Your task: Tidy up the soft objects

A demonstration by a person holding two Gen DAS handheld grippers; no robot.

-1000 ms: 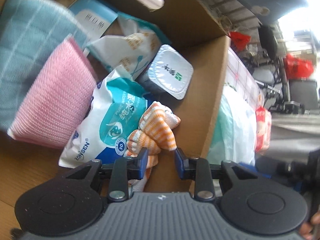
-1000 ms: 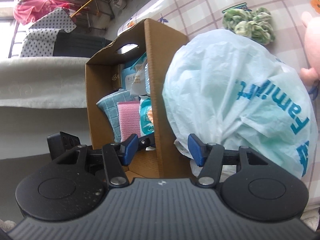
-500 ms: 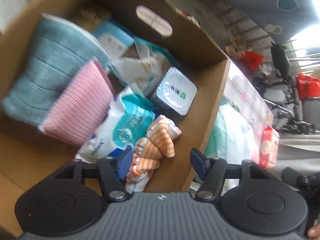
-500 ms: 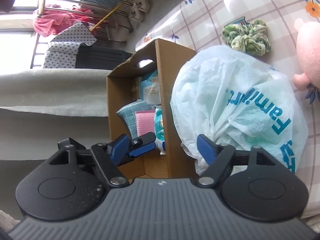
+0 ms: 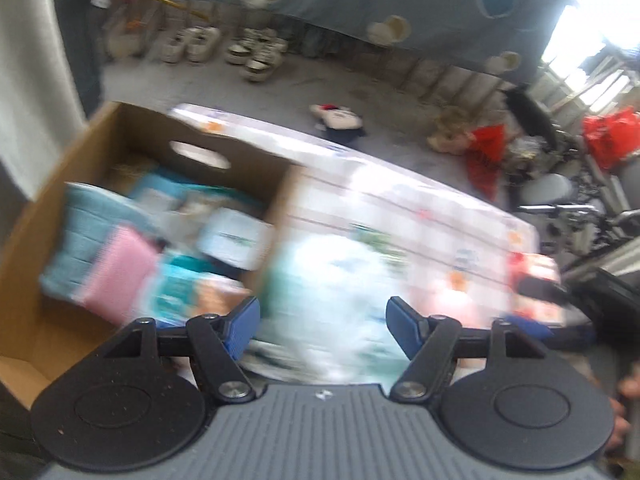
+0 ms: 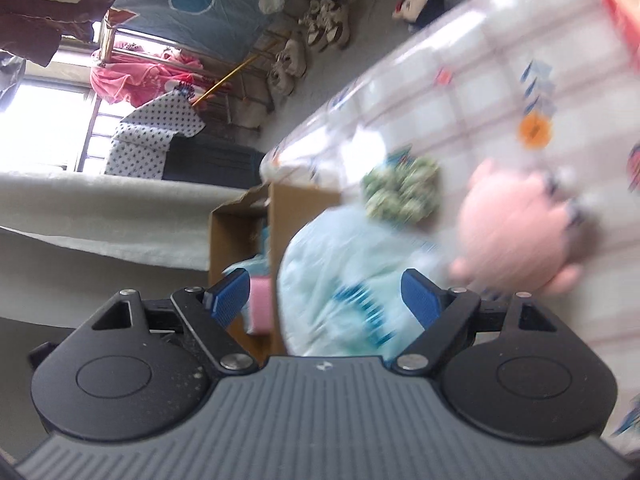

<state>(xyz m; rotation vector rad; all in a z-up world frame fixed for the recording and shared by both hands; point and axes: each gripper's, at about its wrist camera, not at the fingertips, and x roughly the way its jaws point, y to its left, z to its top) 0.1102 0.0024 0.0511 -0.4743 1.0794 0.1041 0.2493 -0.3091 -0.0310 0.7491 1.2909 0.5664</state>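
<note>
An open cardboard box (image 5: 24, 248) holds a blue cloth (image 5: 86, 220), a pink cloth (image 5: 120, 276), wipe packs and an orange-striped cloth (image 5: 218, 294), all blurred. My left gripper (image 5: 322, 330) hangs above the box's right wall and a pale plastic bag (image 5: 332, 280); its jaws are opening with nothing between them. In the right wrist view my right gripper (image 6: 326, 298) is also opening, empty, over the same bag (image 6: 340, 280). Beyond it lie a green scrunchie (image 6: 402, 194) and a pink plush toy (image 6: 520, 224). The box (image 6: 240, 236) stands left of the bag.
The checked tablecloth (image 6: 480, 80) covers the table. A red packet (image 5: 536, 280) lies at the table's right end. Shoes (image 5: 256, 54), a small doll (image 5: 340, 118) and red bags (image 5: 486, 152) are on the floor beyond. A white cushioned edge (image 6: 100, 216) runs left of the box.
My left gripper let go of the orange-striped cloth, opened and rose out of the box. My right gripper opened wider and swung right, bringing the pink plush into view.
</note>
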